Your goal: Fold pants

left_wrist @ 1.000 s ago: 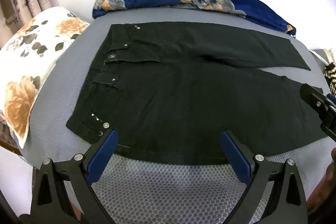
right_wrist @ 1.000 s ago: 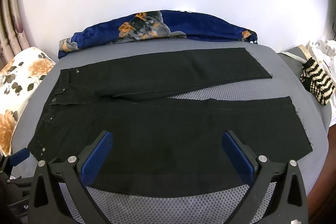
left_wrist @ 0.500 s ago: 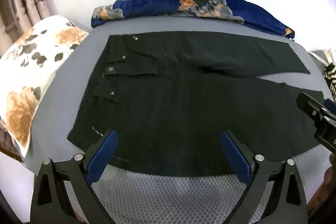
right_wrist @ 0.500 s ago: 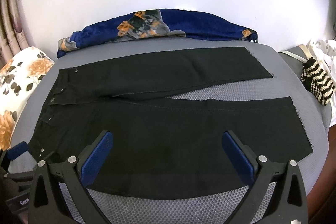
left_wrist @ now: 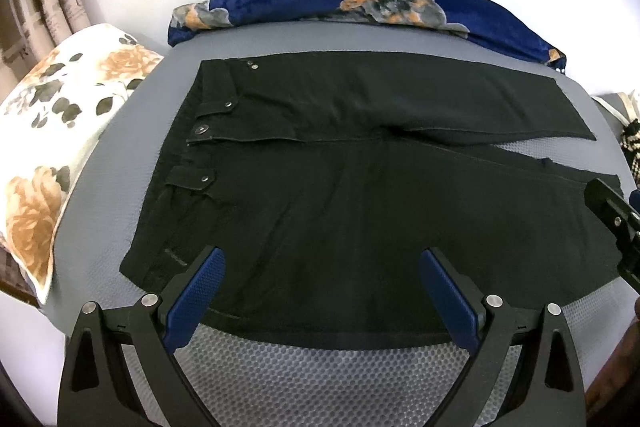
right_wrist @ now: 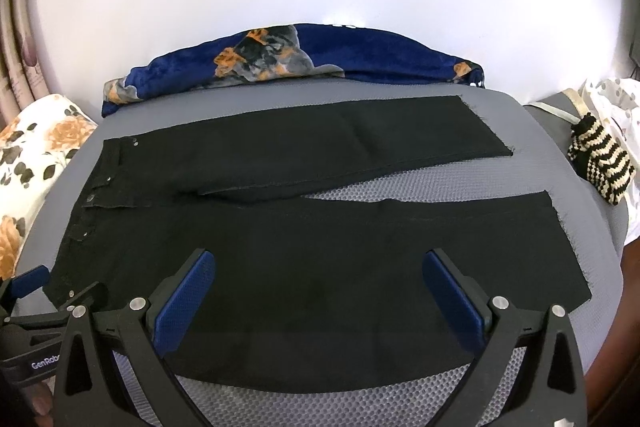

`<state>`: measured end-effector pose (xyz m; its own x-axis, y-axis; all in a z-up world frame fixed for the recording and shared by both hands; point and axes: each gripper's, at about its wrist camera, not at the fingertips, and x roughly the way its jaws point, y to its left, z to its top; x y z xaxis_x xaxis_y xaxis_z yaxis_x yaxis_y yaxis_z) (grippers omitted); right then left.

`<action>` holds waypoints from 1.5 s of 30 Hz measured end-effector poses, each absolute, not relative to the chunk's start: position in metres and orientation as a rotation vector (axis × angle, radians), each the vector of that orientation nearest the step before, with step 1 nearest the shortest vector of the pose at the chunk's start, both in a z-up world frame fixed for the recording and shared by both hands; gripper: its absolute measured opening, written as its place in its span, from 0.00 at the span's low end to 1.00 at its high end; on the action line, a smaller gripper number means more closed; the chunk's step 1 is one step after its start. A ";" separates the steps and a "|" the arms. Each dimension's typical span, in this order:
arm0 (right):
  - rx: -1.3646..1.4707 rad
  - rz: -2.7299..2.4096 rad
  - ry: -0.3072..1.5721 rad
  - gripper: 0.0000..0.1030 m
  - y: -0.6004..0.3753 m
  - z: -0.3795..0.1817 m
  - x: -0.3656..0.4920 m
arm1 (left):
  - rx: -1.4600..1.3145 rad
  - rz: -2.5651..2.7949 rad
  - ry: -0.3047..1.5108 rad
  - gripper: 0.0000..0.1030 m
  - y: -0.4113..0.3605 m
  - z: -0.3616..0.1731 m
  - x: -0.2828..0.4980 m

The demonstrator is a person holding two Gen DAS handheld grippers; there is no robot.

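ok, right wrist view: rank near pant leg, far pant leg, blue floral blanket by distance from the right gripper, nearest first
1. Near pant leg: directly under the open right gripper, close edge of the bed.
2. Far pant leg: beyond it, angled off toward the right.
3. Blue floral blanket: bunched at the back, against the wall.

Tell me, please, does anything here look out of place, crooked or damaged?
Nothing is spilled or torn. The black pants lie flat on the grey mesh surface, but the two legs splay apart toward the hems, which are frayed. Both the left gripper and right gripper are open, holding nothing.
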<state>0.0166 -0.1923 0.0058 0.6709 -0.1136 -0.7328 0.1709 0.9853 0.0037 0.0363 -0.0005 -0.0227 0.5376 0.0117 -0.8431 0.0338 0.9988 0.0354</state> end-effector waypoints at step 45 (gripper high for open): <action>0.104 -0.171 0.814 1.00 -0.199 0.001 0.027 | 0.048 -0.007 1.016 0.94 0.003 -0.032 0.052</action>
